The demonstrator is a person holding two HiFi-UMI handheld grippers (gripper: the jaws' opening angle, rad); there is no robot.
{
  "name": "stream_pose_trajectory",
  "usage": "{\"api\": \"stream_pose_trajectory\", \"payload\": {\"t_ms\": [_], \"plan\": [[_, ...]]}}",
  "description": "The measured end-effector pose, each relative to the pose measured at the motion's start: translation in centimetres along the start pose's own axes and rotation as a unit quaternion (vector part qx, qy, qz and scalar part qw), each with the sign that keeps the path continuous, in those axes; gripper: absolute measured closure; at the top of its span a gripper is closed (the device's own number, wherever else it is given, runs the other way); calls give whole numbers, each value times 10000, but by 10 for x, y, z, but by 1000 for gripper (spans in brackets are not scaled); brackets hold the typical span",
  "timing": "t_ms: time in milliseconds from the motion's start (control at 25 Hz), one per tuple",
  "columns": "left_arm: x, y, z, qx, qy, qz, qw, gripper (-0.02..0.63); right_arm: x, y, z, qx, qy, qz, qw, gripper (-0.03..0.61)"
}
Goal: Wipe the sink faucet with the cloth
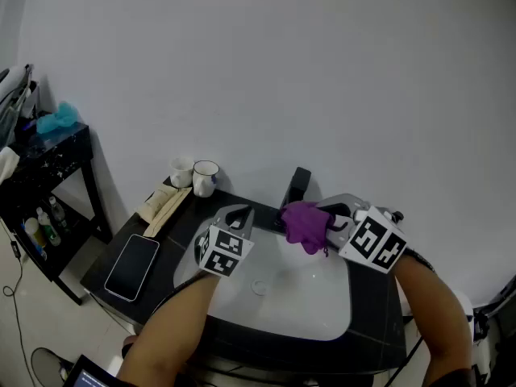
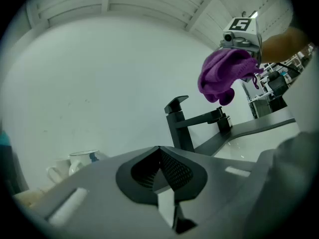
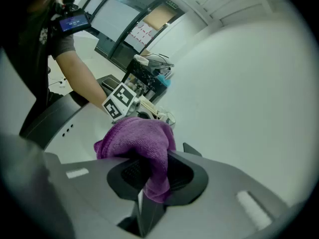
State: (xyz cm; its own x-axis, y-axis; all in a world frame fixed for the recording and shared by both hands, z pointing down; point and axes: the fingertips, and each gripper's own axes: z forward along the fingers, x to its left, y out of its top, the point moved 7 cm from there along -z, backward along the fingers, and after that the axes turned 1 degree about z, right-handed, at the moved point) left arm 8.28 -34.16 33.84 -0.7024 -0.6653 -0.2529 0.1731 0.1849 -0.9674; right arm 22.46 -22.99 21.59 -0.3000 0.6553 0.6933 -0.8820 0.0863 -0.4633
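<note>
The black faucet (image 1: pixel 295 187) stands at the back edge of the white sink (image 1: pixel 322 313). My right gripper (image 1: pixel 329 222) is shut on a bunched purple cloth (image 1: pixel 305 223), which hangs just in front of the faucet's spout and above the basin. In the right gripper view the cloth (image 3: pixel 140 139) bulges out over the jaws of my right gripper (image 3: pixel 149 174). My left gripper (image 1: pixel 236 217) hovers at the sink's left rim, shut with nothing in it. The left gripper view shows the left gripper (image 2: pixel 159 166), with the faucet (image 2: pixel 185 121) ahead and the cloth (image 2: pixel 224 76) above its spout.
A dark phone (image 1: pixel 133 266) lies on the black counter (image 1: pixel 169 240) left of the sink. Two white mugs (image 1: pixel 205 177) and a pale flat packet (image 1: pixel 164 204) sit at the counter's back left. A black shelf unit (image 1: pixel 48 164) with bottles stands further left.
</note>
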Motion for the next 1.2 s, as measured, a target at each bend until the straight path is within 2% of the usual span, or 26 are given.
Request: {"api": "stream_pose_trajectory", "payload": {"t_ms": [160, 480, 800, 1200], "plan": [[1, 1, -3, -10, 30, -201, 9998, 596, -4, -21, 7, 155, -228, 155, 9995, 508], [8, 2, 0, -69, 142, -362, 9992, 595, -42, -52, 37, 448, -769, 383, 9953, 506], [14, 4, 5, -150, 138, -450, 9988, 597, -58, -59, 64, 523, -659, 426, 9955, 506], [15, 1, 6, -104, 146, -464, 9988, 596, -28, -49, 50, 234, -492, 268, 9982, 506]]}}
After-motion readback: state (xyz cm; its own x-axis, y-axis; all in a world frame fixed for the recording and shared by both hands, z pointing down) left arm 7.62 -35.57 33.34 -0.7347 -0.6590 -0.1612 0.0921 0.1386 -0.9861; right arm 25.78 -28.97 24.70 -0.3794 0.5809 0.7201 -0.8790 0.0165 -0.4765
